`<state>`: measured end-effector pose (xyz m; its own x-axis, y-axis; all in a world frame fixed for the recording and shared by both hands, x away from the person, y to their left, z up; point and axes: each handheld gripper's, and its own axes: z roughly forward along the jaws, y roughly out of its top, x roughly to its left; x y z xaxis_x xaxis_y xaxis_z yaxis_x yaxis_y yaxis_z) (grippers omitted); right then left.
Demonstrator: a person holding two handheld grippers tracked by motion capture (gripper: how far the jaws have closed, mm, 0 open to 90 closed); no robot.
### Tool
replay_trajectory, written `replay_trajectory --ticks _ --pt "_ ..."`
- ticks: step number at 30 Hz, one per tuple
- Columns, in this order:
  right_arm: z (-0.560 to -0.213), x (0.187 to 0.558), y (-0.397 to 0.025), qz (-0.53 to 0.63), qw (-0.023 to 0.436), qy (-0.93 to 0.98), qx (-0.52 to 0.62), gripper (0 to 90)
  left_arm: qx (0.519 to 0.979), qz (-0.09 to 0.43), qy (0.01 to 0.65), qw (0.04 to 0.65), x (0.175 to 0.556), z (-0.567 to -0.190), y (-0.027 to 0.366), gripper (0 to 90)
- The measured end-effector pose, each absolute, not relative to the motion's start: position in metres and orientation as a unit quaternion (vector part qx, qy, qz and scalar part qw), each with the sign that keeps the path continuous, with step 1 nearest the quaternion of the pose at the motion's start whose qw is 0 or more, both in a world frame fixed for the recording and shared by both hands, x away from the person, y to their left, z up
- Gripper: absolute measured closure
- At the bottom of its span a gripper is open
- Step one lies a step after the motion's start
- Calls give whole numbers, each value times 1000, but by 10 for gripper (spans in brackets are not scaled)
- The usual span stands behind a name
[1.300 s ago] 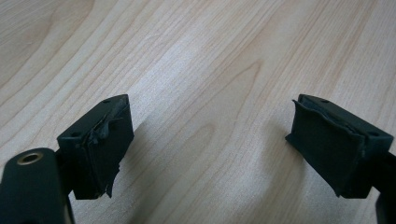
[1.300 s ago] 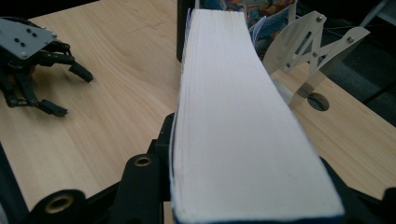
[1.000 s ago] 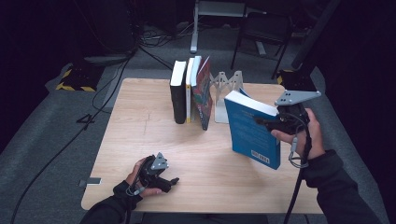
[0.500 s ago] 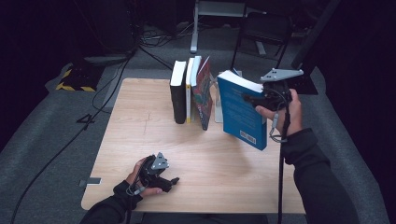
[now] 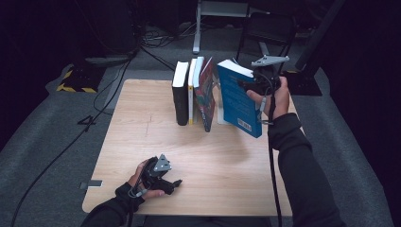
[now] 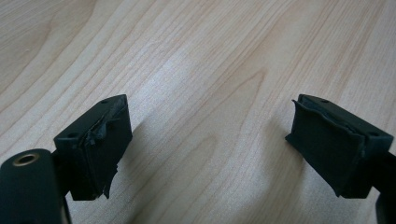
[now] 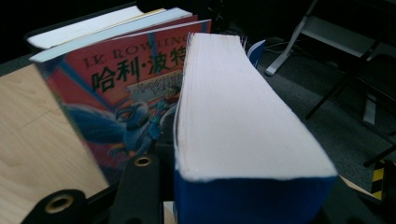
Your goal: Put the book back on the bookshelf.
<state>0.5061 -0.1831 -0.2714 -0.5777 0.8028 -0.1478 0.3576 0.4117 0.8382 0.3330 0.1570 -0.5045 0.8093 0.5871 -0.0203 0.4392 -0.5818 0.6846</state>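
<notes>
- Blue book point(image 5: 239, 98): upper centre-right of the high view, raised off the table point(image 5: 142, 137), tilted with its top toward the row of standing books; in the right gripper view, page block point(image 7: 233, 107) running up the frame centre, blue cover along the bottom.
- Right gripper point(image 5: 250, 84): upper right of the high view, clamped on the blue book at its right edge; hand point(image 5: 274, 97) wrapped round the grip just right of the book.
- Red book point(image 5: 204, 97): just left of the blue book, leaning; illustrated cover point(image 7: 126, 102) at left in the right gripper view, close beside the page block.
- Black book point(image 5: 180, 97): upright, leftmost of the row, upper centre.
- Left gripper point(image 5: 174, 183): lower left of the high view, lying on the table; jaws spread wide over bare wood point(image 6: 205, 93) in the left gripper view, holding nothing.
</notes>
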Motion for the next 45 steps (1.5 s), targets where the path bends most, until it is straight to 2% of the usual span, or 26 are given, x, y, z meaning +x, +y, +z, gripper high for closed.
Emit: replay_trajectory --ticks 7,20,36,45 --pt "-278 524 -184 416 280 773 389 604 885 103 287 353 334 -504 157 131" --pt "-272 509 -209 437 276 753 407 603 884 105 288 352 335 -504 154 130" --pt "-277 553 -176 424 291 747 421 602 885 102 283 354 336 -505 154 131" --pt "-293 552 -178 439 295 739 417 600 886 100 280 354 337 -505 153 131"
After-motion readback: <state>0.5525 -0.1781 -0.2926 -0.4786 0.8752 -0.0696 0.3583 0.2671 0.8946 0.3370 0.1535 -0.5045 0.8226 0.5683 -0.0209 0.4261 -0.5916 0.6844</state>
